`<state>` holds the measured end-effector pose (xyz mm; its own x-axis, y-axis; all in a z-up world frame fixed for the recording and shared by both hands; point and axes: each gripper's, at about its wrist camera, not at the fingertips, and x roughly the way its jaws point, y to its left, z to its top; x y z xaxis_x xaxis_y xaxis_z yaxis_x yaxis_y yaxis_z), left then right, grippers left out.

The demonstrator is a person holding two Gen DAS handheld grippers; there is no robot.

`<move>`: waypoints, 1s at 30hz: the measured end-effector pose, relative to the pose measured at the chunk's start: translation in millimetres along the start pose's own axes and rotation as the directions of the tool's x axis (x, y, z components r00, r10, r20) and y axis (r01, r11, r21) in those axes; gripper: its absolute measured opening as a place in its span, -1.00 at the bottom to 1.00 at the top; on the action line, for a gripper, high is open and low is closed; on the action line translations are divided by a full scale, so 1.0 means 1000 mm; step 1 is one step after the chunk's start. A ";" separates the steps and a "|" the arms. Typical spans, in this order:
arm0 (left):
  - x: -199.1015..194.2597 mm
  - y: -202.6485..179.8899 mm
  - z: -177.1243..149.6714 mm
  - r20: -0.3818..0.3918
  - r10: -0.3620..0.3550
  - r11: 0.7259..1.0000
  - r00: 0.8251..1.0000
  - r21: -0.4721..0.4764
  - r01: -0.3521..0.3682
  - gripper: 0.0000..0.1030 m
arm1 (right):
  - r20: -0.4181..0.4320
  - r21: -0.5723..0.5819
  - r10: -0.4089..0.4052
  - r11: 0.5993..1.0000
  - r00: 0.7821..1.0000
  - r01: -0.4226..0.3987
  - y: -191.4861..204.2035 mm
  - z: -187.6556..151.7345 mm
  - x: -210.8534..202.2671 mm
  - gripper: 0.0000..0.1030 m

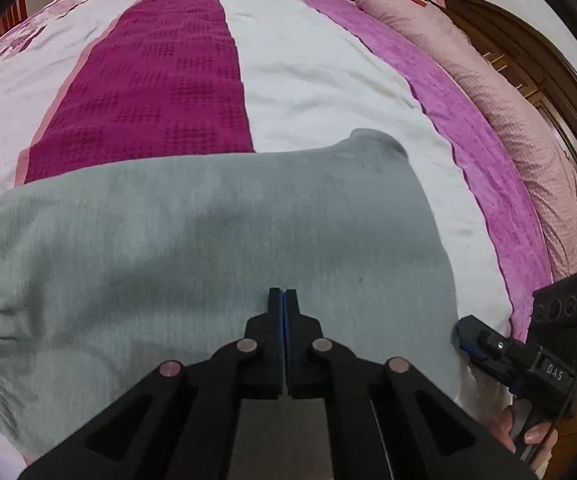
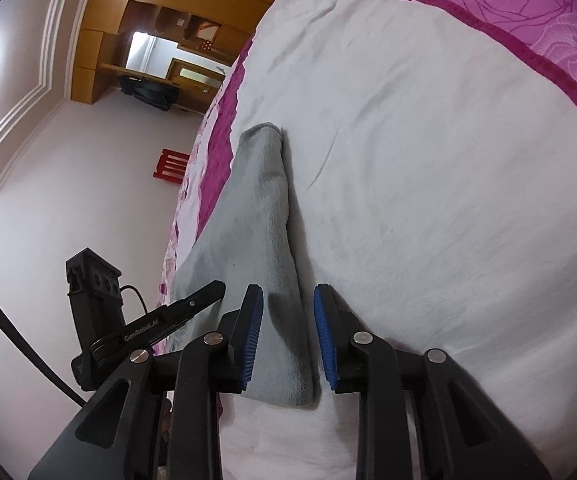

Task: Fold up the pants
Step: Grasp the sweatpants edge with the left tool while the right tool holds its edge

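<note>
Grey pants (image 1: 208, 248) lie folded flat on the bed, elastic waistband at the left in the left wrist view. My left gripper (image 1: 283, 296) is shut, its fingertips hovering over or resting on the pants' near part, with no cloth visibly between them. In the right wrist view the pants (image 2: 260, 216) run away from me as a narrow folded stack. My right gripper (image 2: 288, 312) is open, its blue pads either side of the pants' near right edge. The right gripper also shows in the left wrist view (image 1: 468, 332) at the pants' right edge.
The bed has a striped white, magenta and purple cover (image 1: 312, 72). A pink pillow (image 1: 500, 92) lies along the dark wooden headboard (image 1: 548, 80). The bed's edge (image 2: 192, 184) drops to a pale floor with a red stool (image 2: 170, 164) and a wooden wardrobe (image 2: 160, 20).
</note>
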<state>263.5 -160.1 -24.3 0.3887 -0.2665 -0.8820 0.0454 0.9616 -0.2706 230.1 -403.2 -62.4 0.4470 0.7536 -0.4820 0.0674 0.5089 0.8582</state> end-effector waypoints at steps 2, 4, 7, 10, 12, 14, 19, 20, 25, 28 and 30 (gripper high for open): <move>-0.002 -0.001 0.000 0.006 0.017 1.000 1.000 0.015 -0.017 -1.00 | -0.008 -0.009 -0.006 1.000 1.000 0.006 -0.001 0.000 0.001 -0.47; -0.008 -0.004 0.000 0.020 0.044 0.998 0.999 0.032 -0.045 -1.00 | -0.015 -0.014 -0.007 1.000 1.000 0.007 -0.002 0.001 0.003 -0.48; -0.005 -0.003 0.001 0.011 0.051 0.997 0.999 0.052 -0.052 -1.00 | -0.012 -0.005 -0.003 1.000 1.000 0.003 -0.004 0.002 0.004 -0.48; 0.007 0.004 -0.001 -0.004 0.027 0.999 1.000 0.029 -0.027 -0.99 | -0.029 0.006 -0.014 1.000 0.999 0.014 -0.004 0.004 0.007 -0.47; 0.007 0.005 -0.002 0.001 0.017 1.000 1.000 0.018 -0.017 -0.99 | -0.046 0.013 -0.012 1.000 0.999 0.013 -0.003 0.007 0.008 -0.47; 0.007 0.004 -0.004 0.005 0.021 0.999 1.000 0.024 -0.021 -0.99 | -0.047 0.037 0.017 0.999 0.999 -0.016 -0.005 0.010 0.010 -0.47; 0.006 0.005 -0.005 0.010 0.015 1.000 1.000 0.022 -0.016 -0.99 | -0.037 0.057 0.081 0.995 0.996 -0.079 -0.007 0.019 0.025 -0.48; 0.006 0.004 -0.005 0.011 0.014 1.000 1.000 0.025 -0.014 -0.99 | -0.036 0.052 0.075 0.996 0.997 -0.073 -0.005 0.019 0.027 -0.48; 0.006 0.003 -0.007 0.023 0.014 0.999 1.000 0.031 -0.015 -0.99 | -0.034 -0.001 -0.052 0.999 0.998 0.052 0.011 0.018 0.029 -0.76; 0.005 0.002 -0.009 0.032 0.026 0.999 0.999 0.039 -0.027 -0.99 | -0.008 -0.105 -0.142 0.984 0.990 0.141 0.033 0.019 0.029 -0.81; 0.005 0.001 -0.010 0.038 0.035 0.998 0.999 0.048 -0.037 -0.99 | 0.053 -0.187 -0.194 0.962 0.980 0.201 0.055 0.016 0.026 -0.81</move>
<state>256.4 -161.4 -32.3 0.4249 -0.2303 -0.8755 0.0756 0.9728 -0.2191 259.9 -362.3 -24.5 0.4717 0.6174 -0.6296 -0.0120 0.7184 0.6955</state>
